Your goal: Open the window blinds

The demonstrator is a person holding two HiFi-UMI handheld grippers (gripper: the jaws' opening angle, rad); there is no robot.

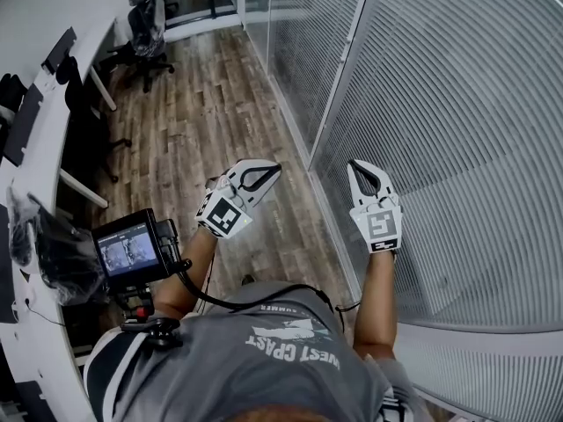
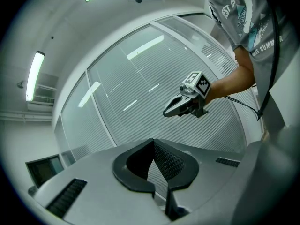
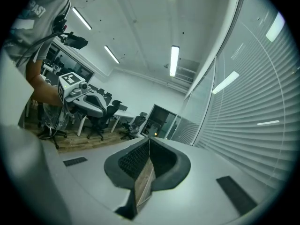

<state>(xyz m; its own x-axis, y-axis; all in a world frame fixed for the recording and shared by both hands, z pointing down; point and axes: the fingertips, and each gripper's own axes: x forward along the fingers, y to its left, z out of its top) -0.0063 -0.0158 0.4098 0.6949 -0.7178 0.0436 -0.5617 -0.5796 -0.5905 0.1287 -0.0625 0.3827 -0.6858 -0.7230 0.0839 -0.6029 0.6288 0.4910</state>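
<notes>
Beside the window blinds point(image 1: 466, 104), left gripper point(image 1: 273, 171) and right gripper point(image 1: 354, 167) hover (jaws pressed together, gripping nothing).

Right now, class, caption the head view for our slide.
Left gripper and right gripper, shut and empty, beside closed window blinds.

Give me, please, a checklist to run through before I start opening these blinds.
1. Left gripper empty: ok, jaws together, nothing between them.
2. Right gripper empty: ok, jaws together, nothing between them.
3. Blinds open: not ok, slats down and shut.
4. Cord or wand located: cannot tell, none shows in any view.
5. Right gripper near the Blinds: ok, it is beside them; whether it touches them cannot be told.
</notes>
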